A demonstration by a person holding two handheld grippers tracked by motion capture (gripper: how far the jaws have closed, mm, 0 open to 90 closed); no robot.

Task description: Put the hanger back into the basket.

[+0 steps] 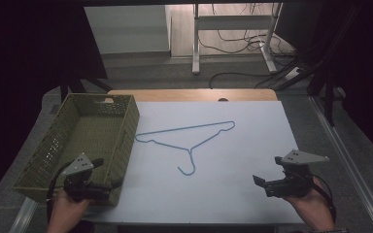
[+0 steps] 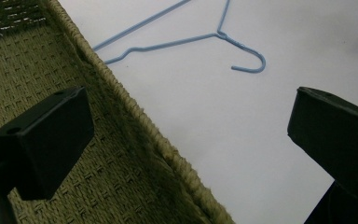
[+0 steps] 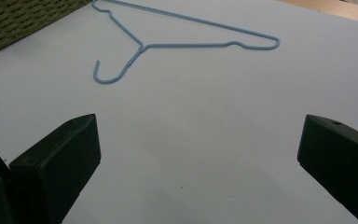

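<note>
A thin blue wire hanger (image 1: 190, 139) lies flat on a white sheet (image 1: 223, 189) covering the table, approx. mid-sheet, hook end pointing toward the person and the long bar toward the far edge. Just left of the hanger, w/ a small gap between them, sits an olive woven basket (image 1: 126, 141), its right wall along the sheet's left side. The left gripper (image 1: 109, 174) hovers over the basket's near right corner, left of and nearer than the hanger; jaws spread wide, nothing between them (its own view looks across the basket rim toward the hanger's hook). The right gripper (image 1: 267, 172) is held near the sheet's front right, well apart from the hanger, to its right and nearer the person; jaws also spread wide, holding nothing. Beyond the hanger, a strip of wooden tabletop (image 1: 189, 94) shows past the sheet's far edge.
</note>
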